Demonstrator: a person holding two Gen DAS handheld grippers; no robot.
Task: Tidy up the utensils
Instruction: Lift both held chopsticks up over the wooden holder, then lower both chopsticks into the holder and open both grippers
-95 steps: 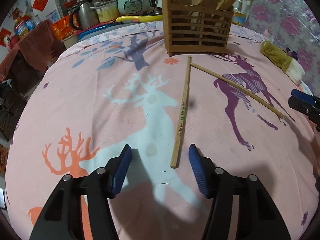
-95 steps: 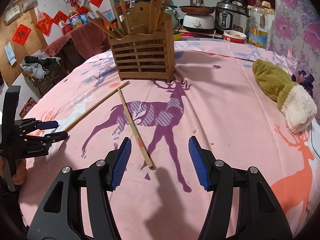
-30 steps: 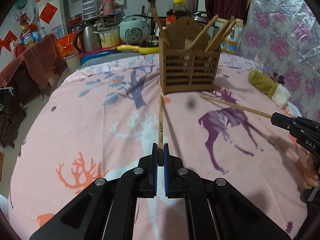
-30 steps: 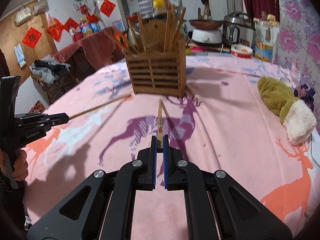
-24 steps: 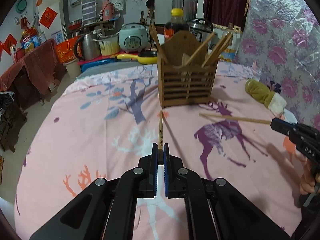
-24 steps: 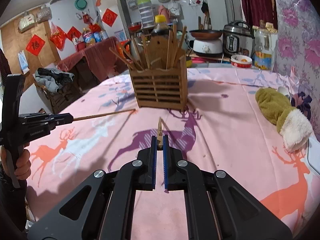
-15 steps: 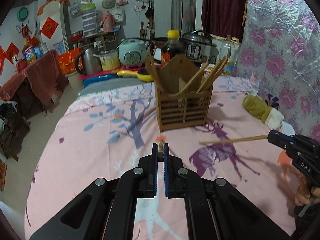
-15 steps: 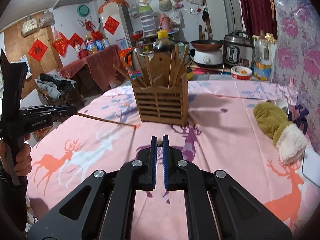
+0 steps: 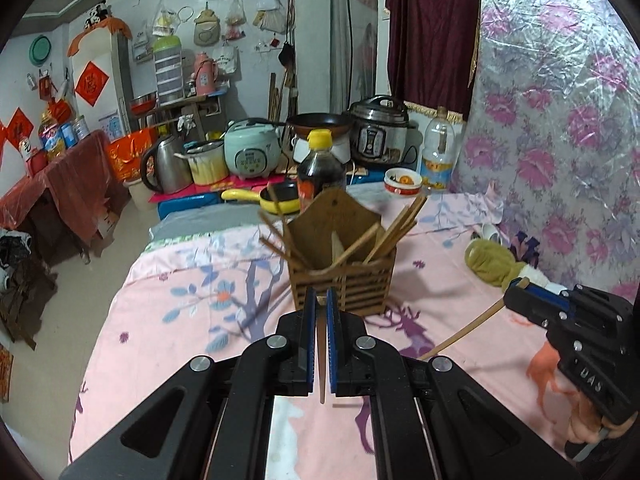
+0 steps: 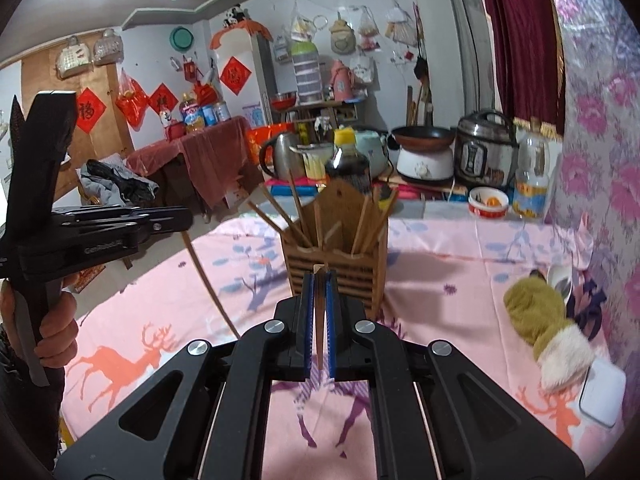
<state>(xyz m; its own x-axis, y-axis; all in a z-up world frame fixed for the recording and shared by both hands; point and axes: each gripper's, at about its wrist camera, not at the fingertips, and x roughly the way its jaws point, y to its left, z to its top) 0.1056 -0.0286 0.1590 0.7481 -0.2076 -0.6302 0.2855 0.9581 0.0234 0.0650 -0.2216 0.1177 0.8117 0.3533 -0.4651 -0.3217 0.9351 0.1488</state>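
A slatted wooden utensil holder (image 9: 344, 280) with several chopsticks stands on the pink deer-print tablecloth (image 9: 188, 320); it also shows in the right wrist view (image 10: 336, 264). My left gripper (image 9: 320, 300) is shut on a wooden chopstick (image 9: 321, 360), held in the air and hanging down. My right gripper (image 10: 319, 280) is shut on another chopstick (image 10: 319, 320), also lifted. The right gripper with its chopstick (image 9: 464, 332) shows in the left wrist view, and the left gripper's chopstick (image 10: 208, 284) in the right wrist view.
A green and white mitt (image 10: 548, 328) lies on the cloth to the right. A dark sauce bottle (image 9: 320, 176) stands behind the holder. Rice cookers (image 10: 486, 156), a kettle and pans stand at the far edge. A white box (image 10: 602, 392) sits at the right edge.
Both grippers closed on the chopsticks that lay on the cloth and lifted them. The chopsticks have tilted from pointing forward to hanging down as both grippers rose.
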